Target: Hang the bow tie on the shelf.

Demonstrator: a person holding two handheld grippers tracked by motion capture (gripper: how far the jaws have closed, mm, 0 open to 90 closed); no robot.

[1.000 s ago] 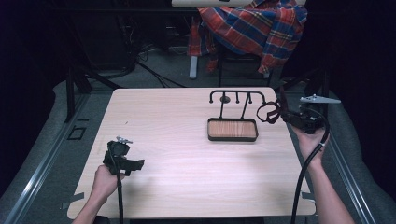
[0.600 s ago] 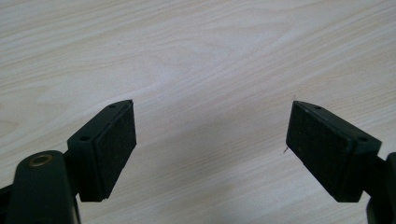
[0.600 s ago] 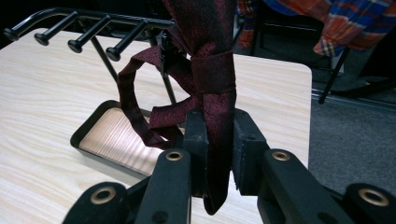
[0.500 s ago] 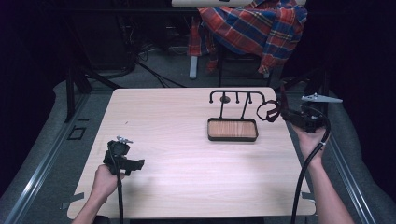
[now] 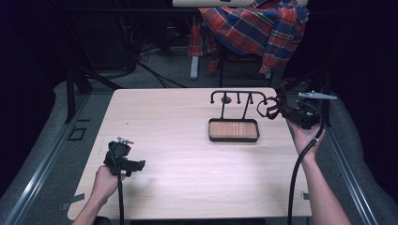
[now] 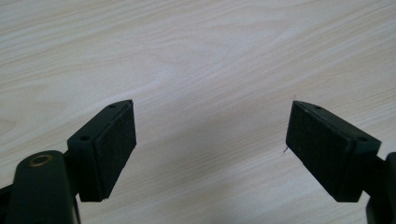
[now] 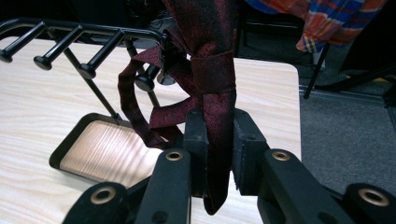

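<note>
Right gripper view first: my right gripper (image 7: 219,154) has its jaws clamped on a dark red tie (image 7: 212,79), pinching the band just below its knot. The band runs up between the pads and out past the top of that view, so its long axis stands roughly along my jaws. A loop of the tie curls off to the left, toward the nearest peg of the black rack (image 7: 88,42). I judge the loop to be at or just over that peg's knobbed end, though I cannot tell whether it hangs on the peg or only lies against it.

Outward from there, the rack's posts rise from a black tray (image 7: 63,156) with a wood-grain floor, which lies below and left of my jaws. In the high view the right gripper (image 5: 284,108) is at the rack's right end, with the tie (image 5: 268,107) between it and the pegs, near the table (image 5: 178,117) edge on that side.

The coming move, as I judge it, turns on this: the pegs point toward me, so the loop has to slide along the peg's axis, away from me and toward the crossbar, before I let go.

My left gripper (image 6: 210,135) has its jaws wide apart over bare wood, holding nothing. It sits low at the near left of the table (image 5: 123,159), well apart from the rack, so the right hand is much the nearer.
</note>
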